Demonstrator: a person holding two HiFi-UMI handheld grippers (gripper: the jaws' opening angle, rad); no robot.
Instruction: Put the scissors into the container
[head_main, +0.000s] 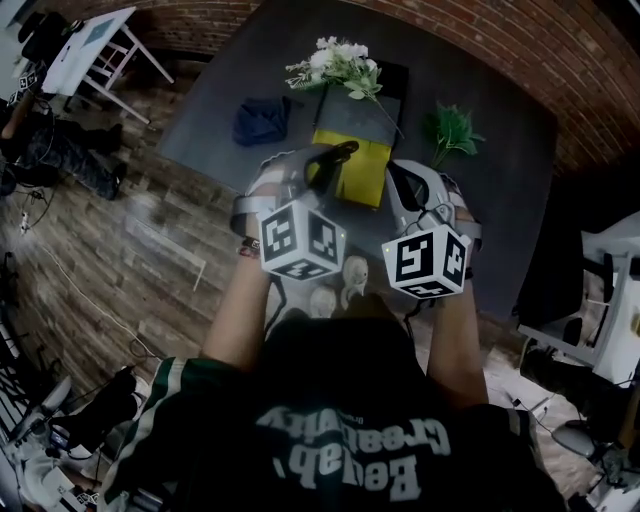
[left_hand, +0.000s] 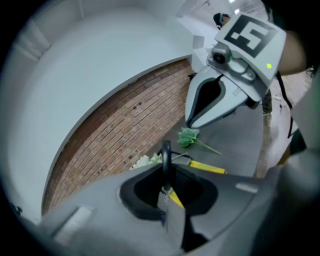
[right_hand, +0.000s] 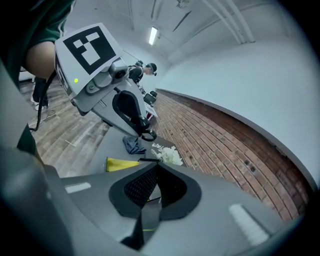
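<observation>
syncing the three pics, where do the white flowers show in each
Head view: white flowers, top centre.
Left gripper view: flowers just left of centre, slightly low.
Right gripper view: flowers just below centre.
Shared landmark: the yellow container beside them in all three.

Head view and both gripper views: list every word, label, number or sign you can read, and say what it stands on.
Shirt: two lines of white print, seen upside down and blurred; not readable with confidence.
Left marker cube and right marker cube: black-and-white square patterns only, no words or numbers.
Nothing else in the three views carries readable text.
</observation>
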